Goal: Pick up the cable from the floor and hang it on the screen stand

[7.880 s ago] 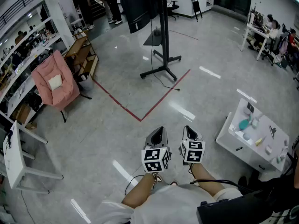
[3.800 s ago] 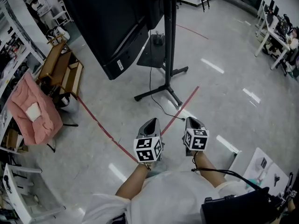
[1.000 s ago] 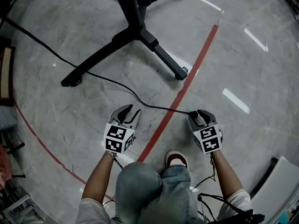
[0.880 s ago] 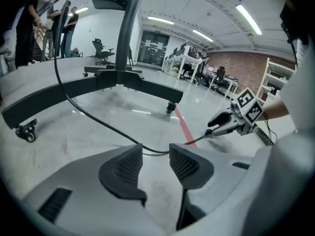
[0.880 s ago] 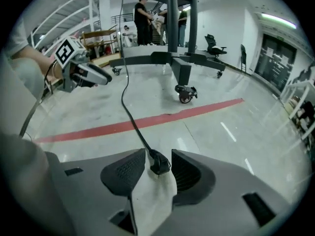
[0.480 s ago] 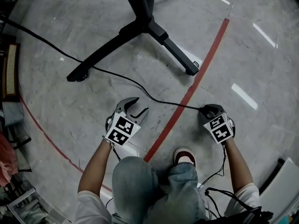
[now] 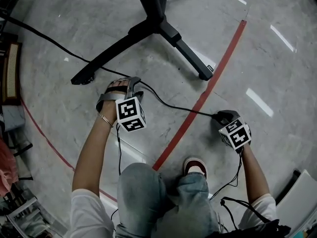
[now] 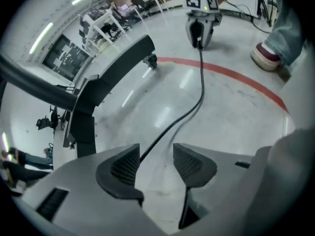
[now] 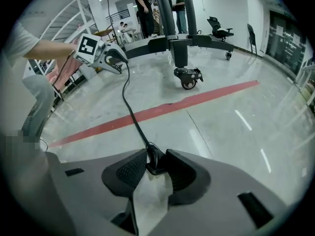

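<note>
L gripper point(image 8: 154, 162), jaws newly apart, now astride cable point(image 8: 202, 82)

Bright, even overhead light. White glare streaks from ceiling strips lie on the glossy floor point(image 7: 277, 78). The cable point(image 8: 202, 82) throws a faint, soft shadow. Both gripper views bulge fisheye-wise, with black corners.

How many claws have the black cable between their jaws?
2. The left claw, just opened, straddles the cable near the stand's leg, not gripping; the right claw, just closed, grips its plug end.
</note>
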{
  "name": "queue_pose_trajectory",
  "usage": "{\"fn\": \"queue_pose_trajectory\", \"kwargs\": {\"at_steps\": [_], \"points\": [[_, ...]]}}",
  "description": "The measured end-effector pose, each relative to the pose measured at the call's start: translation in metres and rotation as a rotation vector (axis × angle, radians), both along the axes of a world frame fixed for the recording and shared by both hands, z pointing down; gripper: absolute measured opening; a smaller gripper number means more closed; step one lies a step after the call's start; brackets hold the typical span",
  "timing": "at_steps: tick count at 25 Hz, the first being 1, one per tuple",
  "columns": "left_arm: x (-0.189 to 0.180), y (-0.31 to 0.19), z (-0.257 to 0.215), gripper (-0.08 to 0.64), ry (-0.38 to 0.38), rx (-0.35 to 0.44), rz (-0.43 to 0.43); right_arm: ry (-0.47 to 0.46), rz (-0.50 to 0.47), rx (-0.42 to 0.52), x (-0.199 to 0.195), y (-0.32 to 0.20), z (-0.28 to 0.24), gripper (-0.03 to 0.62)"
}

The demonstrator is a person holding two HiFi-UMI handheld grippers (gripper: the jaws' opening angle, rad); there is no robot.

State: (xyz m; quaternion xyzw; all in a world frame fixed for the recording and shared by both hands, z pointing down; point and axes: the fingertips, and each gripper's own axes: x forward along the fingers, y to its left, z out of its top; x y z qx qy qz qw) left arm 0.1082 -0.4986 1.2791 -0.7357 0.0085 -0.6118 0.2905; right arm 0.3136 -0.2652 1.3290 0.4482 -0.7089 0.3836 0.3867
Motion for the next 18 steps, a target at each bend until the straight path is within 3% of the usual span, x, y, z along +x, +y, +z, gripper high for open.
{"fn": "queue_pose_trajectory", "kwargs": {"at_steps": [5, 8, 11, 18], "points": [[0.003, -0.012, 0.011, 0.212, -0.181, 0.208, 0.151, -0.017, -0.003, 0.003, 0.000, 0.000, 0.001, 0.141], [0.005, -0.017, 0.015, 0.200, -0.199, 0.220, 0.122, -0.019, -0.001, 0.009, 0.000, 0.000, 0.001, 0.141], [0.006, -0.024, 0.012, 0.080, -0.171, 0.248, 0.100, -0.025, 0.006, 0.016, 0.000, 0.000, 0.001, 0.141], [-0.007, -0.027, 0.023, 0.063, -0.232, 0.255, 0.087, -0.040, 0.047, 0.024, 0.002, -0.001, 0.002, 0.140]]}}
